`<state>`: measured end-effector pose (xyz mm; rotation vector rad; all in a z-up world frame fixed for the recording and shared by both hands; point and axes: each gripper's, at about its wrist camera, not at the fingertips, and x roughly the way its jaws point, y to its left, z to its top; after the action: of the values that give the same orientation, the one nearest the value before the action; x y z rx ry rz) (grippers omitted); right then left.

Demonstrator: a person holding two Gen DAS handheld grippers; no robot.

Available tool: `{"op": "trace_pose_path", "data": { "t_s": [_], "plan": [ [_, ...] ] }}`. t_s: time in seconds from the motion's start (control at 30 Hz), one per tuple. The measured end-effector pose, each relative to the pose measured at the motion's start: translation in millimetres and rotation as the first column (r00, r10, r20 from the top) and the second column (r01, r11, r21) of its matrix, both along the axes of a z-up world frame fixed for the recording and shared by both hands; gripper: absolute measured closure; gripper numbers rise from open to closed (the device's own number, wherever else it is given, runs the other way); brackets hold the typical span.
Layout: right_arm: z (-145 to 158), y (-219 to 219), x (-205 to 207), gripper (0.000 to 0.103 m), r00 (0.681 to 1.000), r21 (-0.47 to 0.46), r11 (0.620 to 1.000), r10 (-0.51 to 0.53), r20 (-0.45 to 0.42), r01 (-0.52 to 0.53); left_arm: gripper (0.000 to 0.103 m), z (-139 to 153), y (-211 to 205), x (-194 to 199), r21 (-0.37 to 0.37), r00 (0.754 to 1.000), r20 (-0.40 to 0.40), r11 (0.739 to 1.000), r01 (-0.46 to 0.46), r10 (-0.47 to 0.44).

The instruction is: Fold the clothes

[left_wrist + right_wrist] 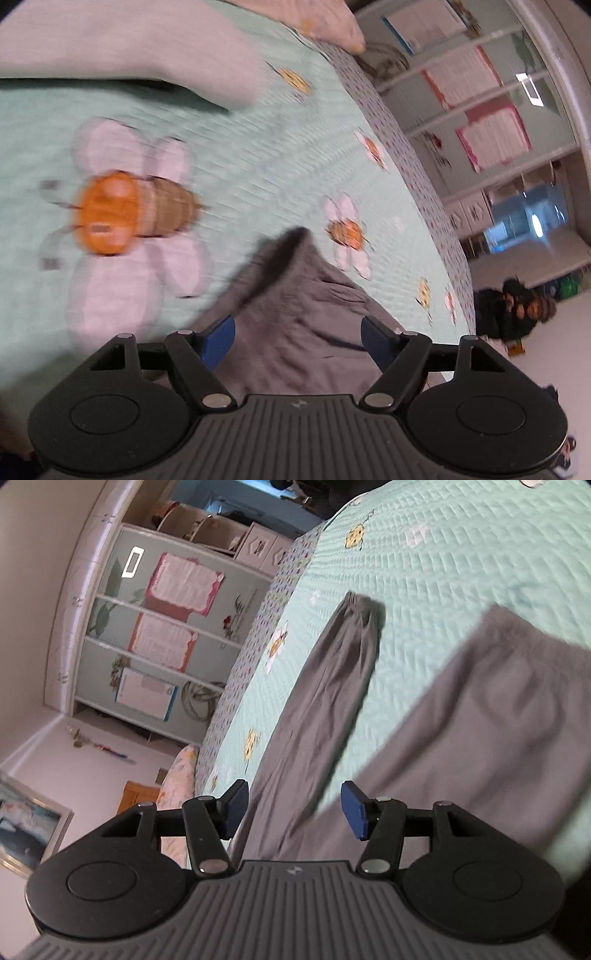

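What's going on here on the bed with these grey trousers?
A person is folding clothes with a handheld gripper in each hand. Grey trousers lie on the mint quilt with the bee pattern, one leg stretched out flat. The left gripper and the right gripper are both open above the grey cloth, and neither is holding it. The fold looks unfinished.

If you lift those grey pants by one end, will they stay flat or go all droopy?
Probably droopy. The grey pants lie in soft wrinkles on the quilt, and the cuff is gathered, so the cloth looks thin and floppy. They likely weigh little, so the loose leg would dangle and swing. Pushed, they would likely bunch up rather than slide, since the stitched quilt looks bumpy.
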<state>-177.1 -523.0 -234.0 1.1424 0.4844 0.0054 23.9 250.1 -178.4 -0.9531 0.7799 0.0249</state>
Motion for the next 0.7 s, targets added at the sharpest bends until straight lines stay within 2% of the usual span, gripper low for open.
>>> {"op": "trace_pose_path", "data": {
  "t_s": [0.23,0.33,0.47,0.6,0.7],
  "plan": [
    [2.1,-53.3,77.2,0.044,0.995,-0.104,0.992,-0.076,-0.063,0.069,0.026,-17.0,-2.0,74.0,0.005,0.998,-0.067,1.000,-0.020,0.020],
    [-4.1,-86.5,112.6,0.039,0.991,-0.127,0.989,-0.091,-0.096,0.078,0.026,-12.6,8.6,88.8,0.059,0.997,-0.068,0.998,-0.020,0.024],
    [-25.9,-120.0,157.0,0.037,0.984,-0.116,0.991,-0.081,-0.157,0.063,0.026,-16.3,20.9,100.2,0.131,0.990,-0.131,0.991,-0.029,0.046],
    [-51.7,-120.4,183.9,0.037,0.986,-0.068,0.997,-0.046,-0.160,0.035,0.025,-24.9,20.4,103.8,0.148,0.988,-0.149,0.989,-0.025,0.048],
    [-61.3,-109.3,195.9,0.041,0.986,-0.115,0.992,-0.063,-0.153,0.045,0.021,-26.8,16.2,106.0,0.165,0.987,-0.153,0.986,-0.024,0.049]
  ]
}}
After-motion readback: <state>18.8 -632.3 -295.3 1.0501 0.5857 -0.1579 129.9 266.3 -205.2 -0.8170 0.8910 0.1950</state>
